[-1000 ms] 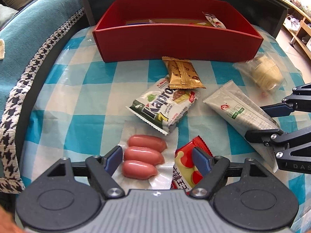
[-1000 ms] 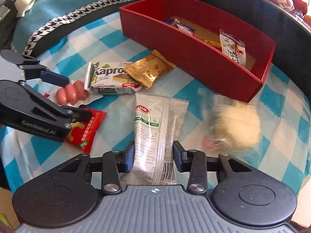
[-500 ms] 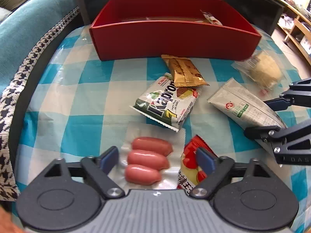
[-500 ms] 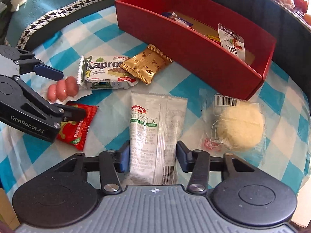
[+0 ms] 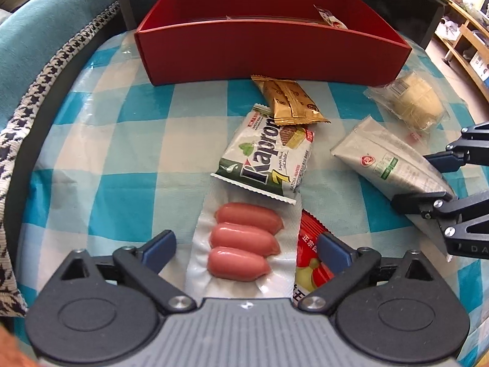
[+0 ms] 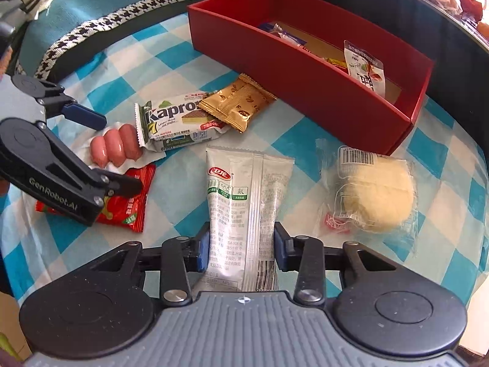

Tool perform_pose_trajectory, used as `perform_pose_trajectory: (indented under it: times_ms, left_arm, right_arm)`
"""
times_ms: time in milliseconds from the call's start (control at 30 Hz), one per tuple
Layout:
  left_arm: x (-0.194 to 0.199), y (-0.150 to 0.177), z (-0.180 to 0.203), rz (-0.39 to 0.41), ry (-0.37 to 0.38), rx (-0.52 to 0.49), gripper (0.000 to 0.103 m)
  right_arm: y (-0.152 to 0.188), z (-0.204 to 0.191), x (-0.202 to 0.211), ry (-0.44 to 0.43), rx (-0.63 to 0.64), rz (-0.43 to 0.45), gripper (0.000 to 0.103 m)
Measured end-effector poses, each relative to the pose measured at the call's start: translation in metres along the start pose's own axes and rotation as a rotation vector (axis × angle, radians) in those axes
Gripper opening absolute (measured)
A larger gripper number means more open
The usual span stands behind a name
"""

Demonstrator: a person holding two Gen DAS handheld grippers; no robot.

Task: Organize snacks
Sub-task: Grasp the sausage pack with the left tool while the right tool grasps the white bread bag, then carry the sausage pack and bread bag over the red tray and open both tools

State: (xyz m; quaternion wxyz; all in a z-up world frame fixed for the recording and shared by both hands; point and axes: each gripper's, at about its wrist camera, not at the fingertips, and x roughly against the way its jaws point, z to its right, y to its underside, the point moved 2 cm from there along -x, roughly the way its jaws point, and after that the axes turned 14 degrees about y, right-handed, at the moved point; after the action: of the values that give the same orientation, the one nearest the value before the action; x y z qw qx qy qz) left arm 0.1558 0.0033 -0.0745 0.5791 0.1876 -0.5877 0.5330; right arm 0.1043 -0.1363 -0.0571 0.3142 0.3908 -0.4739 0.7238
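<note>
Snacks are lying scattered on the blue-and-white checked tablecloth in front of the red rectangular cardboard box sitting at its far edge, with a few packets already resting inside. The right gripper is clenching the near end of the long silver-white foil snack packet. The left gripper is hanging released, straddling the clear vacuum pack of 3 pink sausages and the red crinkled snack sachet.
</note>
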Motion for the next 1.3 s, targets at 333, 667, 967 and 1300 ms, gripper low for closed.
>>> perform_pose_trajectory:
  times_ms: [333,667,967,1300]
  left_arm:
    - [0.018,0.003,0.008,0.042,0.030,0.057,0.096]
    - [0.063,-0.002,0.016,0.180,0.082,0.095,0.096]
    - [0.079,-0.005,0.015,0.239,0.099,0.118,0.096]
    - [0.093,-0.027,0.027,0.326,0.135,0.108,0.096]
  right_arm:
    - [0.000,0.003,0.012,0.015,-0.004,0.037,0.047]
    - [-0.008,0.008,0.034,0.012,-0.031,0.102,0.047]
    - [-0.013,0.014,0.047,0.014,-0.044,0.153,0.047]
    - [-0.024,0.023,0.052,0.056,-0.068,0.197,0.047]
